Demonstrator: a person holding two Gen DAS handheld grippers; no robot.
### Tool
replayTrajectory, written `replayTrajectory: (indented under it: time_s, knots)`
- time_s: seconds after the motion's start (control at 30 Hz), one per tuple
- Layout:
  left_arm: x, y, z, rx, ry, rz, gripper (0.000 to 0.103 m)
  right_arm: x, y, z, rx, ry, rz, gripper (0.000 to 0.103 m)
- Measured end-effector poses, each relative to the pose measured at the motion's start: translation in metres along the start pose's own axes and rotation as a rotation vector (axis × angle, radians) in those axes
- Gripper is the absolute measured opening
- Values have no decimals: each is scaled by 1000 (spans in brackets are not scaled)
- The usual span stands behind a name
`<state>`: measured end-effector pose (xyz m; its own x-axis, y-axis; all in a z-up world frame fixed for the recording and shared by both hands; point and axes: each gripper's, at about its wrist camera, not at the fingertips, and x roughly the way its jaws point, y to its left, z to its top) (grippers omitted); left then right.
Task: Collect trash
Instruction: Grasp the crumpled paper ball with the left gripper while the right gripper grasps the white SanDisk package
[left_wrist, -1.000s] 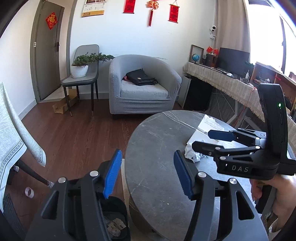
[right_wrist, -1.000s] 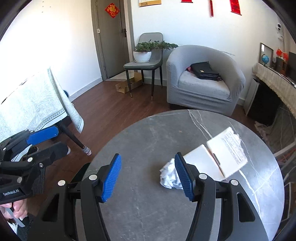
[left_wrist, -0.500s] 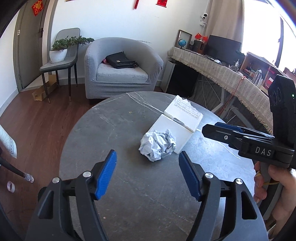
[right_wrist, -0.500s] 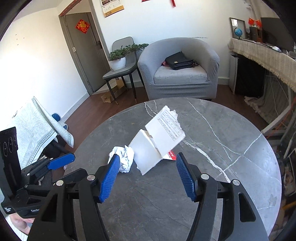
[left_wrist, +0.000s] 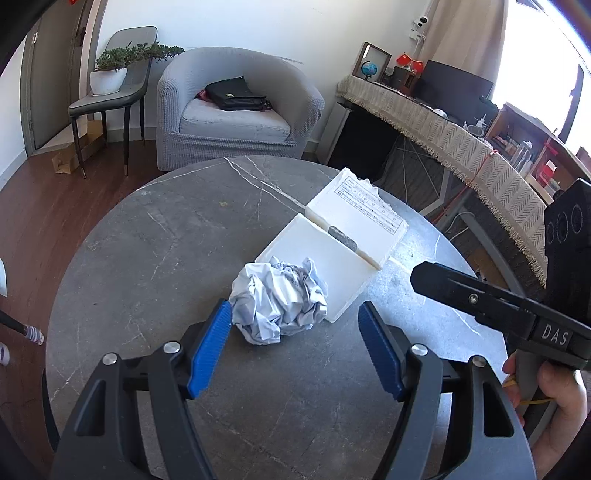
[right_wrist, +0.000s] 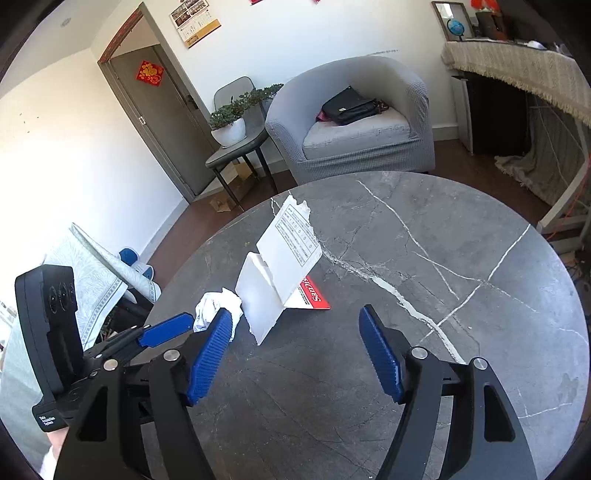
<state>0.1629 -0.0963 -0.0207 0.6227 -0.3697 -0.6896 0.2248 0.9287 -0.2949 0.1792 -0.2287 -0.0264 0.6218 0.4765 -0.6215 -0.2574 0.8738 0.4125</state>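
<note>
A crumpled white paper ball (left_wrist: 279, 301) lies on the round grey marble table (left_wrist: 155, 258). It touches a torn, folded white cardboard package (left_wrist: 347, 236). My left gripper (left_wrist: 295, 347) is open, just short of the ball, its jaws either side of it. My right gripper (right_wrist: 295, 350) is open and empty above the table, with the package (right_wrist: 284, 266) ahead and the ball (right_wrist: 216, 308) to the left. The right gripper also shows in the left wrist view (left_wrist: 476, 299), and the left gripper's blue fingertips (right_wrist: 166, 328) in the right wrist view.
A grey armchair (left_wrist: 236, 110) with a black bag stands beyond the table, a chair with a potted plant (left_wrist: 110, 74) beside it. A long cloth-covered desk (left_wrist: 461, 147) runs along the right. A cloth-covered table (right_wrist: 88, 273) stands at the left.
Both grippers have swung over the table and closer to the trash. The left one now has the paper ball between its open jaws; a second ago it looked past the table edge at a bin.
</note>
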Motion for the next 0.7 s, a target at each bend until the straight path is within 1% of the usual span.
replayTrajectory:
  time_s: [0.07, 0.23, 0.27, 0.3, 0.37, 0.43, 0.6, 0.63, 0.67, 0.7]
  knots:
    - [4, 0, 1, -7, 9, -1, 73, 3, -4, 1, 18, 4, 18, 72]
    - [10, 4, 4, -27, 21, 28, 70, 11, -8, 5, 60, 6, 66, 72]
    - [12, 7, 4, -39, 23, 23, 68, 13, -9, 5, 68, 6, 66, 72]
    - [14, 10, 4, -53, 29, 16, 62, 14, -10, 6, 74, 6, 69, 72]
    - [14, 13, 5, -52, 30, 29, 56, 20, -11, 8, 96, 3, 84, 72]
    - [13, 15, 7, -50, 30, 30, 54, 24, -10, 10, 105, 2, 96, 72]
    - [6, 22, 8, -66, 17, 22, 53, 29, -3, 13, 93, -11, 91, 72]
    - [4, 22, 8, -63, 14, 19, 53, 30, -3, 14, 96, -15, 93, 71]
    - [1, 23, 8, -59, 12, 18, 53, 29, -3, 15, 101, -26, 99, 66]
    - [-3, 23, 9, -53, 9, 15, 53, 28, -4, 16, 108, -39, 106, 63]
